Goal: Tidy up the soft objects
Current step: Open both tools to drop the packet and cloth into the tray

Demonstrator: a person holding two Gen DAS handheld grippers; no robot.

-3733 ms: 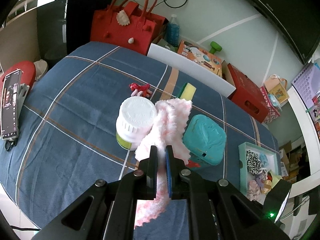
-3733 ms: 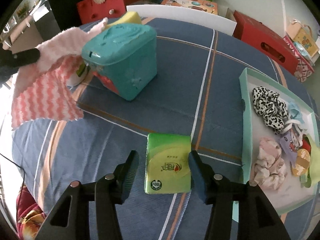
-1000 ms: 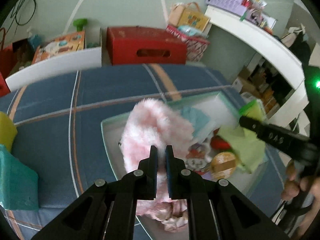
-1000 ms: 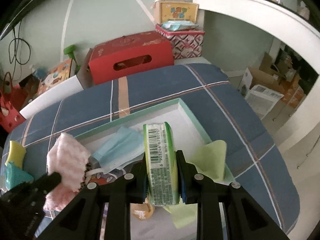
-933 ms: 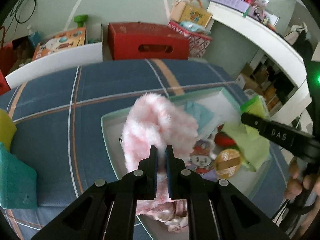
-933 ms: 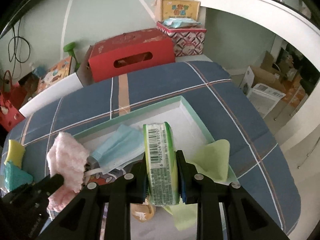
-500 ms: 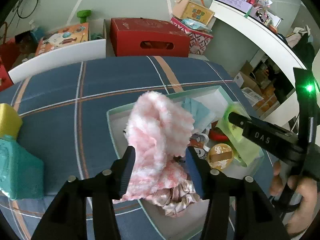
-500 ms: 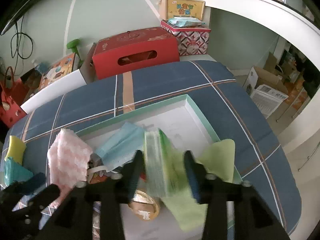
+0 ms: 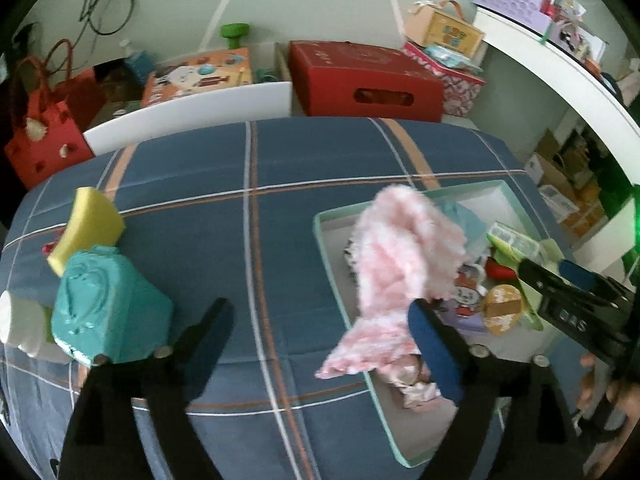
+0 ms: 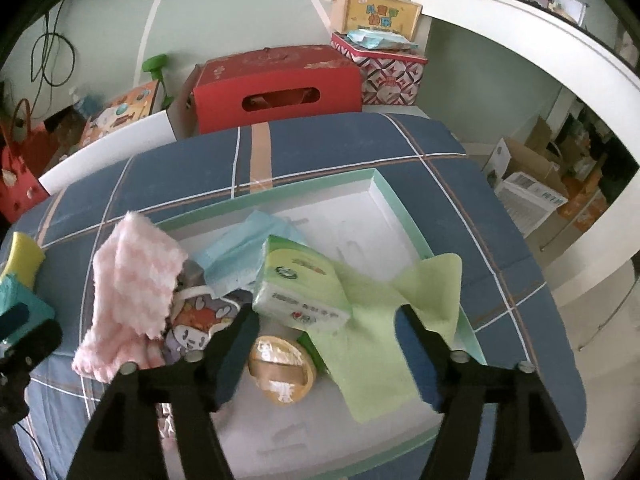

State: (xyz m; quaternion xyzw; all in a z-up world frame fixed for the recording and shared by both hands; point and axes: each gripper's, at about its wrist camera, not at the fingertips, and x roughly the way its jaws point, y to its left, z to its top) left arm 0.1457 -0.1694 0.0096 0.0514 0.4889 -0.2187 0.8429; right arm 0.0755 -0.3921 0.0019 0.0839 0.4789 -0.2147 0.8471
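Observation:
A mint-rimmed white tray (image 10: pixel 384 192) sits on the blue plaid bed cover. The fluffy pink cloth (image 9: pixel 404 264) hangs over the tray's left edge; it also shows in the right wrist view (image 10: pixel 132 284). My left gripper (image 9: pixel 320 332) is open and empty just in front of it. The green tissue pack (image 10: pixel 300 284) lies in the tray on a light green cloth (image 10: pixel 380 328). My right gripper (image 10: pixel 326 340) is open and empty right above the pack. A blue face mask (image 10: pixel 244 248), a cartoon sticker (image 10: pixel 200 324) and a tape roll (image 10: pixel 282 368) also lie in the tray.
A teal container (image 9: pixel 108 312), a yellow sponge (image 9: pixel 86 228) and a white jar (image 9: pixel 16 328) stand on the bed at the left. A red box (image 9: pixel 366 80), a red bag (image 9: pixel 36 140) and a white board (image 9: pixel 188 116) line the far edge.
Both grippers have opened wide. The pink cloth has dropped from the left gripper onto the tray's edge, and the tissue pack has dropped from the right gripper into the tray.

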